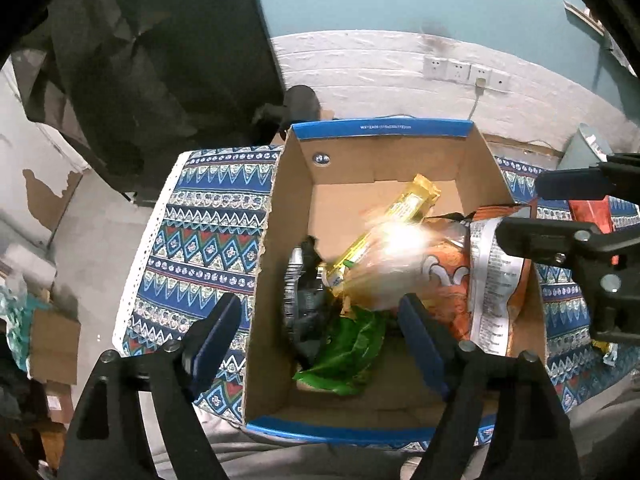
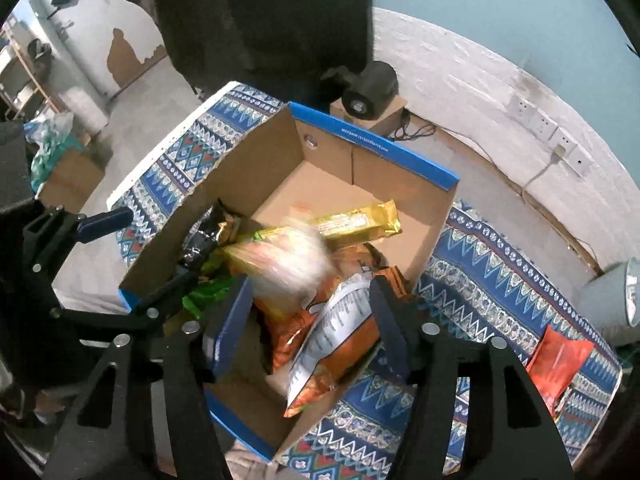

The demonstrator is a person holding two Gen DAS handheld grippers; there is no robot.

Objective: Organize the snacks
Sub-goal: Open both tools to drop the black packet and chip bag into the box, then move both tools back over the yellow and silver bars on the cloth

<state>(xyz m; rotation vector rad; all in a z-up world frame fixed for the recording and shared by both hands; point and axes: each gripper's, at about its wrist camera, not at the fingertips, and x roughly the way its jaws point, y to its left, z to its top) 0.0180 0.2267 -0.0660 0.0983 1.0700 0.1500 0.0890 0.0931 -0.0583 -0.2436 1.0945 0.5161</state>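
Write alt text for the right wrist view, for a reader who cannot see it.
An open brown cardboard box with blue edges sits on a blue patterned cloth, holding an orange crisp bag, a gold wrapped bar, a green packet and a blurred pale packet. The right gripper hangs over it, jaws open. A red-orange packet lies on the cloth outside.
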